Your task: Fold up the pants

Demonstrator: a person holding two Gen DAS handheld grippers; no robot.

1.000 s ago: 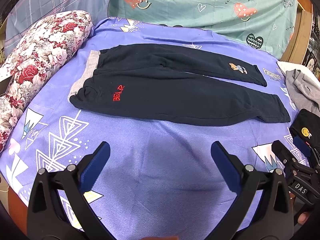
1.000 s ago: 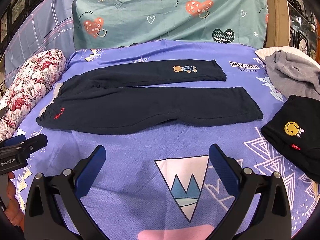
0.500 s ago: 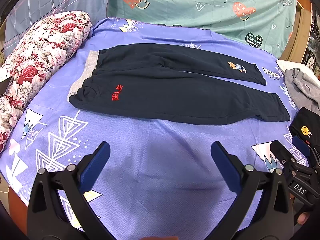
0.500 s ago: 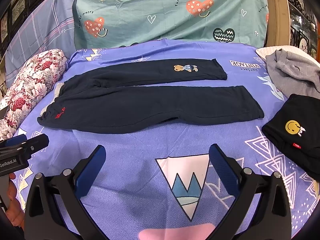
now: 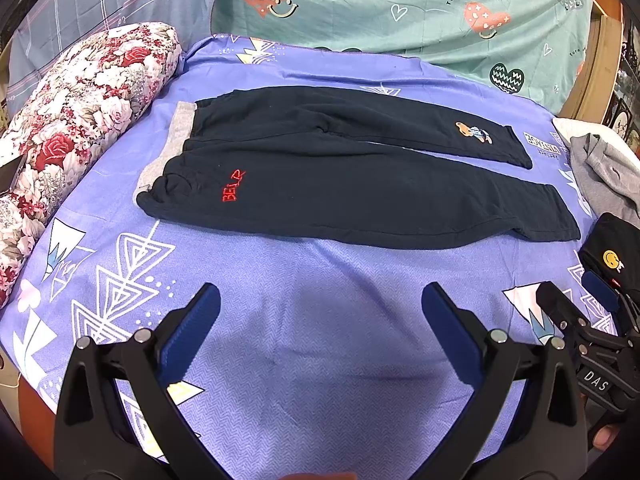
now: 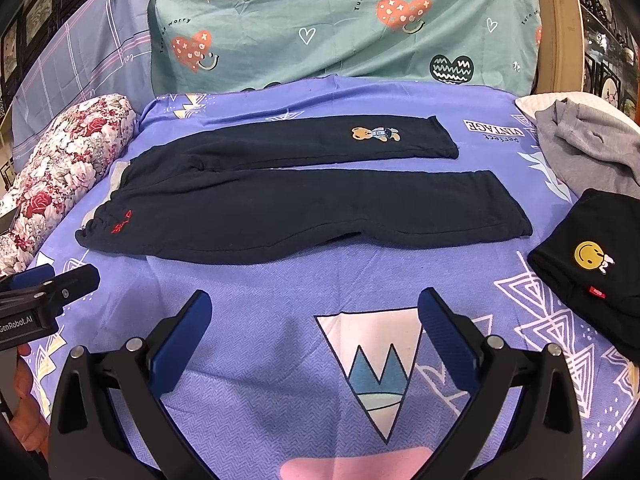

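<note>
Hovering over the purple bedsheet (image 5: 320,360): left gripper (image 5: 320,312) and right gripper (image 6: 316,312), both with jaws spread wide, holding nothing. Dark pants (image 5: 340,184) lie flat and unfolded mid-bed, waistband toward the floral pillow (image 5: 72,112), legs apart.

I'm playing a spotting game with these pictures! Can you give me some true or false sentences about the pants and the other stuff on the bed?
1. The dark pants lie spread flat on the purple bedsheet. True.
2. The left gripper is shut on a pant leg. False: it is open and holds nothing.
3. A bear picture is on the far leg. True.
4. The red letters are near the ankle cuffs. False: they sit near the waistband end.
5. The black garment with the yellow smiley lies on top of the pants. False: it lies apart, to their right.
</note>
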